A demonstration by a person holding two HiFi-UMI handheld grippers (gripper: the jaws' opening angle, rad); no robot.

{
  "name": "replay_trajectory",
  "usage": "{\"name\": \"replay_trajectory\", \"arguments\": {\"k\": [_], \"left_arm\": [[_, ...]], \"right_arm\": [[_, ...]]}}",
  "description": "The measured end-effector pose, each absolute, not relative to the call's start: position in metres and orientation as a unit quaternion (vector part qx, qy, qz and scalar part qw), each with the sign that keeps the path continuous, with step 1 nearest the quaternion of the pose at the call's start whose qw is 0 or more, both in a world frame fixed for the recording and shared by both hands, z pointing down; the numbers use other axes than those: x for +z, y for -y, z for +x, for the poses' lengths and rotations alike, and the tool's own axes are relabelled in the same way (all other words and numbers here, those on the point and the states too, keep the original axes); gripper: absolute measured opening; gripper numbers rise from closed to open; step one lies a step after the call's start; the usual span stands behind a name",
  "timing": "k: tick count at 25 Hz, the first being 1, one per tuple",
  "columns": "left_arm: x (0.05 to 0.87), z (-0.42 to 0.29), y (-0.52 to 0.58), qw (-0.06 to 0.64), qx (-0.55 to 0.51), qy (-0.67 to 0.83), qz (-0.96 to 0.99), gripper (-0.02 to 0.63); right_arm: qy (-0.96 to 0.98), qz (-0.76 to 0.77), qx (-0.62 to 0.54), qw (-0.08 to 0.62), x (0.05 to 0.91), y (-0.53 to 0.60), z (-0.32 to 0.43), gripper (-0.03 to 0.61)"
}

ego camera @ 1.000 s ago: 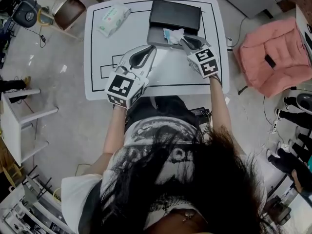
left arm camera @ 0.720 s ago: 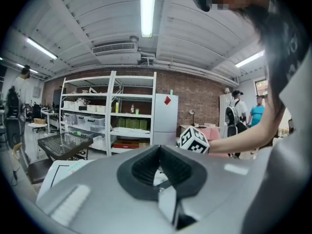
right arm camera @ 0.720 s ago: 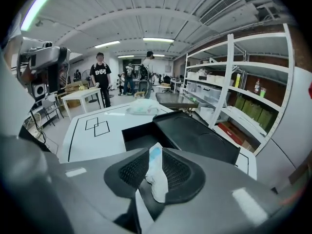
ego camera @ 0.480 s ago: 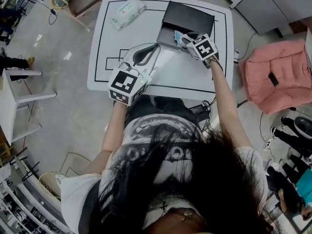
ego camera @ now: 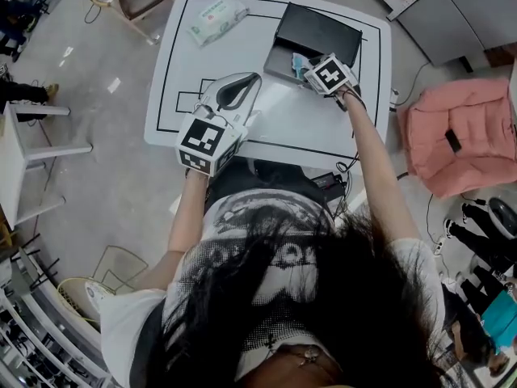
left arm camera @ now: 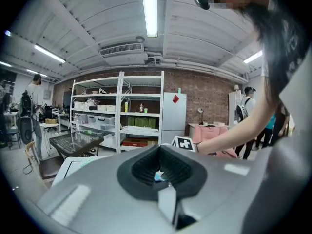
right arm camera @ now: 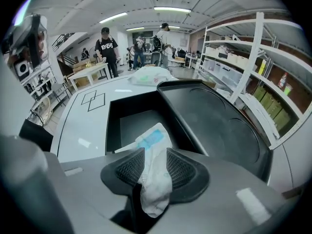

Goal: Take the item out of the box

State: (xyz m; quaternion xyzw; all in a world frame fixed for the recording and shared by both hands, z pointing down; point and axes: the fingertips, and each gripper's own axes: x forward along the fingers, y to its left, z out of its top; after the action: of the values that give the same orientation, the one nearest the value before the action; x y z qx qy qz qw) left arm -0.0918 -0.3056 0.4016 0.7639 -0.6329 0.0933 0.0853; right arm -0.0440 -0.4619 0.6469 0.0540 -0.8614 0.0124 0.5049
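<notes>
A black box point(ego camera: 281, 61) stands open on the white table point(ego camera: 190, 71), its lid point(ego camera: 319, 32) folded back behind it. In the right gripper view the box's inside point(right arm camera: 134, 123) lies just ahead, with the lid point(right arm camera: 214, 126) to the right. The item, a white cloth piece with a blue label point(right arm camera: 153, 172), hangs between the pads of my right gripper point(right arm camera: 154, 152), over the box's near wall. Those jaws are opening and stand wide, with the cloth loose between them. My right gripper point(ego camera: 311, 68) is at the box's front edge. My left gripper point(ego camera: 255, 79) rests shut and empty over the table's near middle.
A pack of wipes point(ego camera: 214, 10) lies at the table's far left corner. Black outlines are drawn on the tabletop. A pink padded seat point(ego camera: 456, 140) stands on the floor to the right. People stand at benches far behind the table in the right gripper view.
My right gripper has moved forward, up to the box's front edge. The left gripper stays in place over the table.
</notes>
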Motion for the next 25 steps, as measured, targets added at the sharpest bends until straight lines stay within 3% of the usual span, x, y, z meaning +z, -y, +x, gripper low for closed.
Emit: {"name": "replay_trajectory", "arguments": {"k": [17, 25], "left_arm": [[0.409, -0.107, 0.303, 0.099, 0.097, 0.63, 0.764, 0.0], [0.411, -0.117, 0.293, 0.103, 0.099, 0.62, 0.771, 0.0]], "right_arm": [[0.867, 0.079, 0.018, 0.491, 0.646, 0.461, -0.046, 0.025], [0.885, 0.108, -0.014, 0.453, 0.603, 0.457, -0.047, 0.021]]}}
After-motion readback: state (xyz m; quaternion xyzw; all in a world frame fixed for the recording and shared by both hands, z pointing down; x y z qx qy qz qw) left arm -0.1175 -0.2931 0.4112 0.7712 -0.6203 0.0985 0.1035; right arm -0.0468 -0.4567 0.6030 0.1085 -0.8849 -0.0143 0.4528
